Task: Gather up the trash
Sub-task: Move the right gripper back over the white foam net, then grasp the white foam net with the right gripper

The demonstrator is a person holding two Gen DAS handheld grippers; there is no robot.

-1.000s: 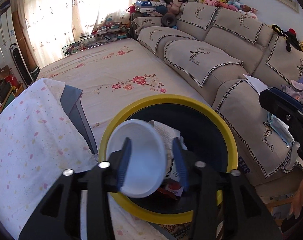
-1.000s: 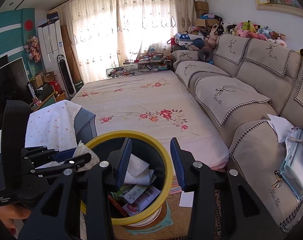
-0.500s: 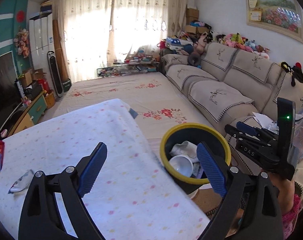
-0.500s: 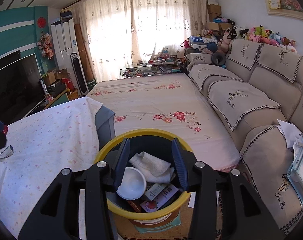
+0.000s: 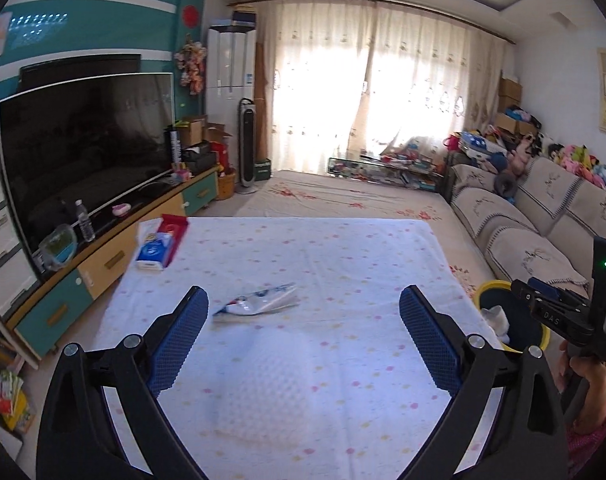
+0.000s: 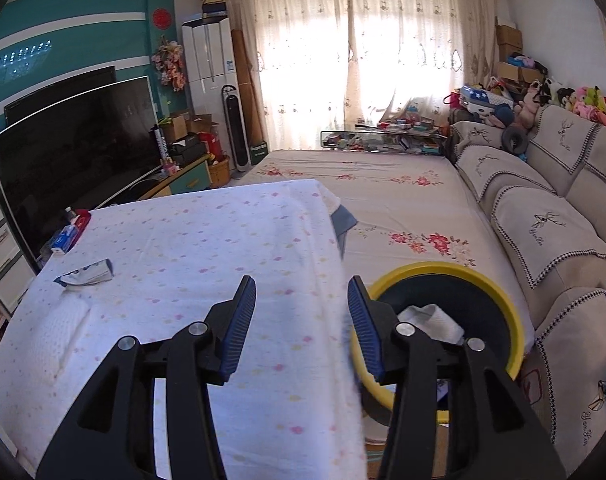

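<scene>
Left gripper [image 5: 303, 336] fingers spread wide, opening, nothing between; below: dotted tablecloth [image 5: 343, 264]. Crumpled wrapper [image 5: 259, 302] on cloth just ahead, toward left finger. Right gripper [image 6: 301, 320] fingers half apart, opening, empty, over cloth edge. Yellow-rimmed bin [image 6: 499, 280] just right of table, crumpled tissue [image 6: 431, 320] inside.

Matt dotted cloth tablecloth [image 5: 303, 360], crinkled glossy wrapper [image 5: 259, 300], glossy plastic bin [image 6: 463, 272]

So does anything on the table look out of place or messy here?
Yes: a crumpled wrapper lies loose on the dotted tablecloth, not yet in the yellow bin beside the table. Both tools are empty. Nothing looks spilled or broken.
</scene>
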